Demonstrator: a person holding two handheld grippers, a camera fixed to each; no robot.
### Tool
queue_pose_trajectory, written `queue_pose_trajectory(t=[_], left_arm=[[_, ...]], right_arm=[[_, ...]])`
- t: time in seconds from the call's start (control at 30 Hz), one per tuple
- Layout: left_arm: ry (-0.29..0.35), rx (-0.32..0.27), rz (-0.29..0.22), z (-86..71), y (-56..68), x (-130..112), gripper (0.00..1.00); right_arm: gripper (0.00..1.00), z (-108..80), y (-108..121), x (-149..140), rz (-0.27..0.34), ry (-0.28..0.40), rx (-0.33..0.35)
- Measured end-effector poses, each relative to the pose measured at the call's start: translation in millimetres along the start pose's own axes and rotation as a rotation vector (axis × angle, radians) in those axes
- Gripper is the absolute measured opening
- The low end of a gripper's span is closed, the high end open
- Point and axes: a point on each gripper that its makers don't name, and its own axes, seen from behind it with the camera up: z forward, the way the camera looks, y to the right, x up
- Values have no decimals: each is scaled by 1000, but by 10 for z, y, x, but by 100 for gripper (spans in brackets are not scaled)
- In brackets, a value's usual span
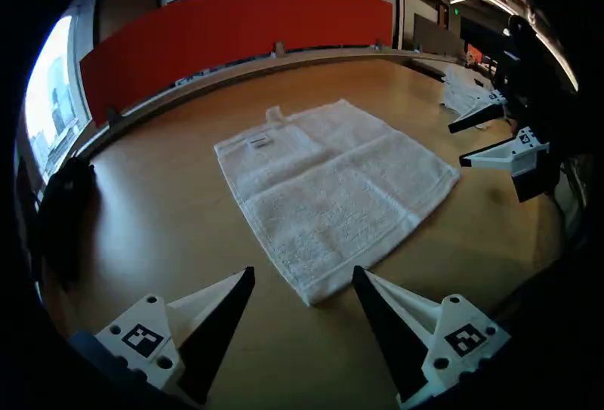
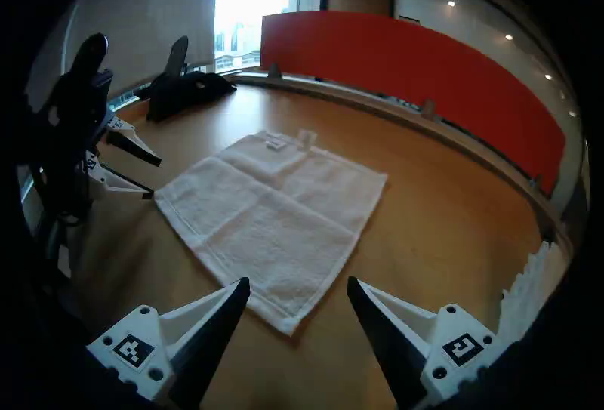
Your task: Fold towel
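Note:
A white towel (image 1: 332, 183) (image 2: 272, 214) lies spread flat on the wooden table (image 1: 166, 214) (image 2: 453, 214), with a small label and a hanging loop at its far edge. My left gripper (image 1: 302, 270) is open, and its fingertips stand just before the towel's near corner. In the right gripper view, this gripper (image 2: 155, 178) is at the towel's left corner. My right gripper (image 2: 297, 282) is open too, with its tips hovering at another corner of the towel. The left gripper view has it (image 1: 457, 146) at the right, beside the towel's right corner. Nothing is held.
More white cloth (image 1: 460, 89) (image 2: 528, 289) lies on the table away from the towel. A black object (image 1: 64, 206) (image 2: 181, 85) sits near the window end. A red partition (image 1: 241, 25) (image 2: 423, 63) runs behind the table's far edge.

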Motion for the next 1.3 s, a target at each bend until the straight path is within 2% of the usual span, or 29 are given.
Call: queue_pose_trajectory(t=[0.4,0.77,1.03,1.3], left_arm=[[-88,-33,-6,163,49,-198,96],[-100,-48,10,182,83,-214,95],[-110,-53,12,181,124,-226,85],[-117,-56,15,181,149,-229,79]], right_arm=[[100,117,-69,-300,-16,-83,39],[94,147,-99,-449,-23,-129,82],[83,154,-88,-450,-17,-130,93],[64,148,-94,-450,-21,-133,102]])
